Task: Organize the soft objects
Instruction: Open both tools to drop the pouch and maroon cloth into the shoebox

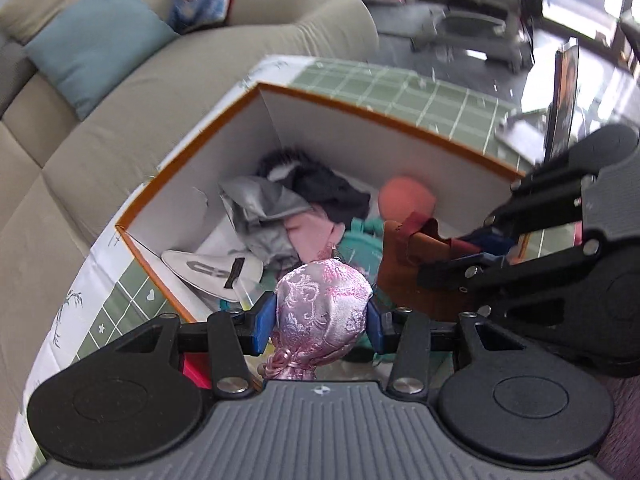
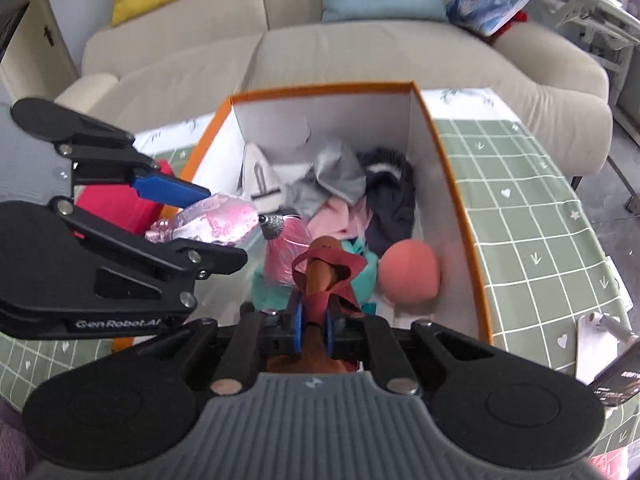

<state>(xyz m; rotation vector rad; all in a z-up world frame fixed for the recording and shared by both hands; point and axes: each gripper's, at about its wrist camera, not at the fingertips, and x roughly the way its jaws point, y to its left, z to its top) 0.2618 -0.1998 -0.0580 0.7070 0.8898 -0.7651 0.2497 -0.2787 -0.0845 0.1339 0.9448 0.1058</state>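
An orange-rimmed white box (image 1: 380, 116) (image 2: 320, 90) stands on the table and holds several soft things: a grey cloth (image 1: 260, 212), a dark furry garment (image 2: 390, 196), a pink cloth (image 1: 312, 232), teal fabric and a coral ball (image 2: 410, 274). My left gripper (image 1: 320, 326) (image 2: 224, 224) is shut on a pink brocade pouch (image 1: 322, 304) (image 2: 216, 220), held over the box's near left corner. Beside it, my right gripper (image 2: 314, 330) (image 1: 460, 246) is shut on a brown and maroon leather piece (image 2: 320, 276) (image 1: 404, 264) above the box's near side.
A green checked tablecloth (image 2: 532, 216) covers the table around the box. A red soft item (image 2: 120, 208) lies left of the box. A beige sofa (image 2: 360, 52) with blue and yellow cushions runs behind. A screen on a stand (image 1: 564, 96) sits at the table's far right.
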